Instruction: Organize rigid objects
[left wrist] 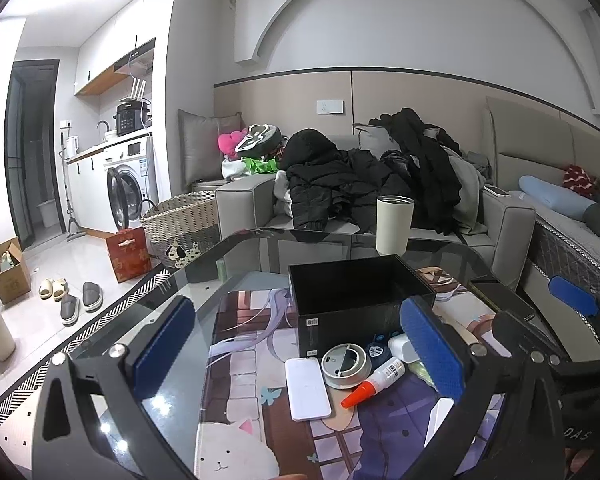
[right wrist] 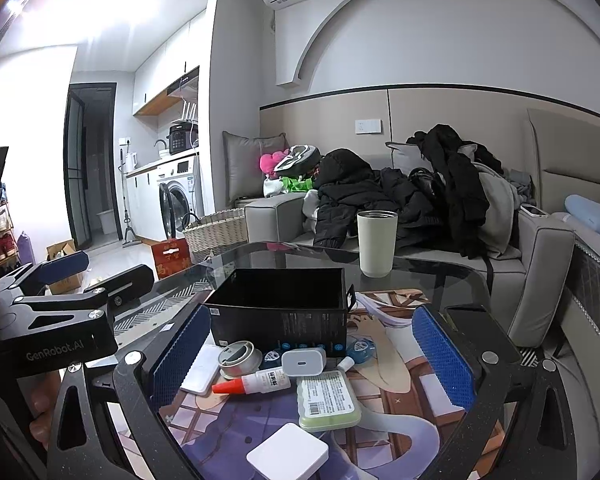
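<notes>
An empty black box [left wrist: 356, 292] [right wrist: 284, 304] stands open on the printed desk mat. In front of it lie a round metal tin [left wrist: 346, 365] [right wrist: 238, 358], a glue bottle with an orange tip [left wrist: 374, 382] [right wrist: 254, 384], a white flat pack [left wrist: 307, 388] [right wrist: 198, 368], a white charger [right wrist: 303, 361], a green case with a label [right wrist: 327, 399] and a white square block [right wrist: 287, 454]. My left gripper [left wrist: 298, 352] hovers open over the tin and pack, holding nothing. My right gripper [right wrist: 308, 364] is open above the charger and case, also holding nothing.
A cream tumbler [left wrist: 394, 224] [right wrist: 376, 242] stands behind the box on the glass table [left wrist: 260, 248]. A dark phone [left wrist: 500, 294] lies at the right. Beyond are a sofa with clothes [left wrist: 360, 184], a wicker basket [left wrist: 180, 224], a red box [left wrist: 127, 254].
</notes>
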